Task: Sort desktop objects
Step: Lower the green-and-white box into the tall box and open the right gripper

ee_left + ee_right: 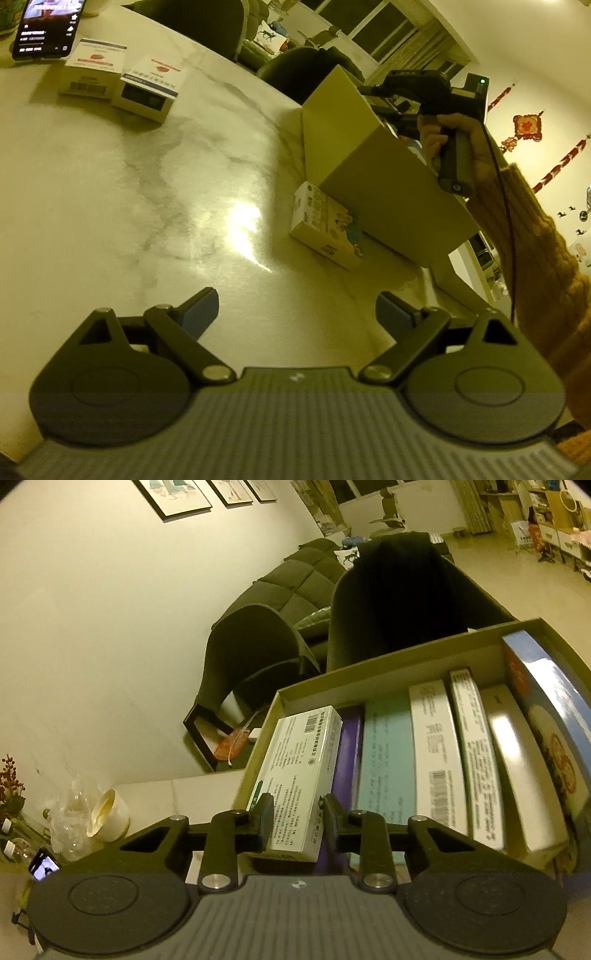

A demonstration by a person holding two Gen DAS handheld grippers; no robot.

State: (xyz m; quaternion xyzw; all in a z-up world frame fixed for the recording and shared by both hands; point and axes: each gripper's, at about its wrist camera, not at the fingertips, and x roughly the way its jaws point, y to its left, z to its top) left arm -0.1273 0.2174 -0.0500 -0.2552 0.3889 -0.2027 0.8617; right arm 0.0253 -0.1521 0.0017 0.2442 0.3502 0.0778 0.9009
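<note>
Well, starting at the upper left of the left wrist view, a phone [48, 27] leans lit at the tabletop's [122, 206] edge, with two small white cartons [122, 79] lying just beside it. Lower centre, the left claw [297, 314] hangs with its jaws wide apart and nothing between them. Right of centre a printed carton [325, 225] lies against the side of the open storage box [388, 184], and at the upper right a hand [458, 144] in an orange sleeve grips the other tool above that box.

From the right wrist view, the right claw [297, 808] straddles a white medicine carton [303, 775] at the left end of the storage box [388, 657]; its jaws are narrow and look pressed against the carton's long sides. To the right, flat packets stand in a row on edge.

Such a carton is probably light, stiff but crushable, with slightly glossy faces; holding it across the narrow width near the middle, gently, seems safest.
</note>
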